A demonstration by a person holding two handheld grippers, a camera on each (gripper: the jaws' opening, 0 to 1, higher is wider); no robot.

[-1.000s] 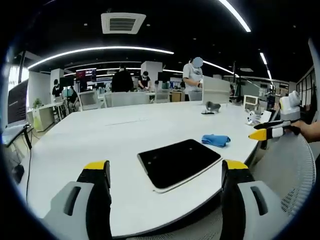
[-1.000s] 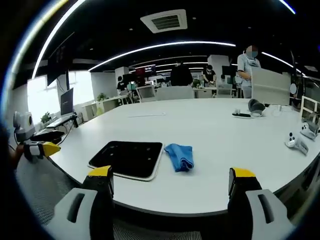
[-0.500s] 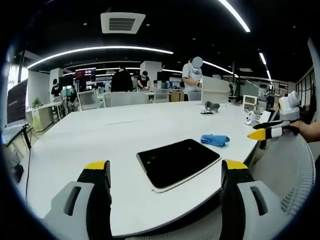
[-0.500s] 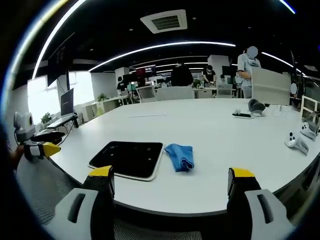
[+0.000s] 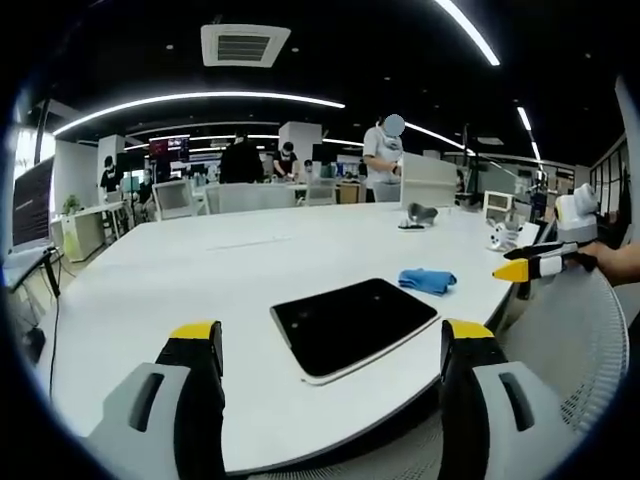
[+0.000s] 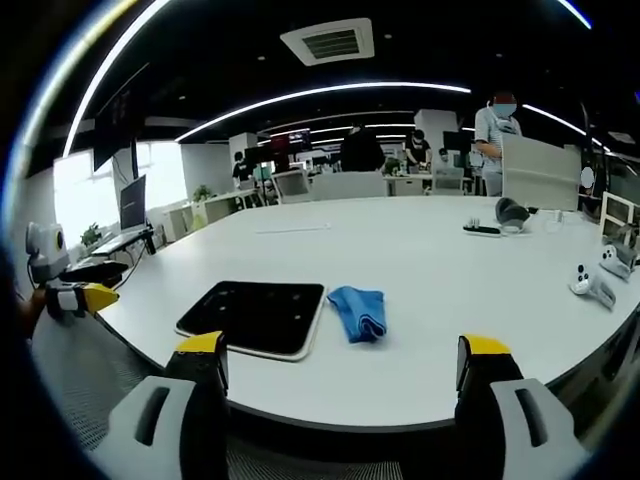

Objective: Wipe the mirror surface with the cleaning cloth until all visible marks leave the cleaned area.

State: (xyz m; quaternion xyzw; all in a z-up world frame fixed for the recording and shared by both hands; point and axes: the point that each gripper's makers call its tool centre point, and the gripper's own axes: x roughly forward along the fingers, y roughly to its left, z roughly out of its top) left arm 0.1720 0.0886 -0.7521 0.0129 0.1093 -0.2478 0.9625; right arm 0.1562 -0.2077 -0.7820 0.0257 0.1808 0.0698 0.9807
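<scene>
— Two grippers are waiting at the near edge of the white counter (image 6: 420, 300), is that right?

— Yes. In the right gripper view the right gripper (image 6: 340, 365) is standing with its jaws spread wide and nothing between them; in the left gripper view the left gripper (image 5: 330, 350) is doing the same.

— Where is the cloth lying?

— The blue cleaning cloth (image 6: 359, 311) is sitting crumpled on the counter, just ahead of the right gripper and almost centred between its jaws. From the left gripper it is lying farther off, beyond the mirror and to the right (image 5: 427, 280).

— And the mirror?

— The mirror (image 6: 254, 317) is lying flat, dark-faced with a pale rim, just beside the cloth on its left; whether they are touching I cannot tell. Its long axis is running roughly across the right gripper view.

— Which is nearer the cloth, then?

— The right one, I am judging; the left is nearer the mirror (image 5: 353, 314). Beyond, people are standing among desks.
</scene>
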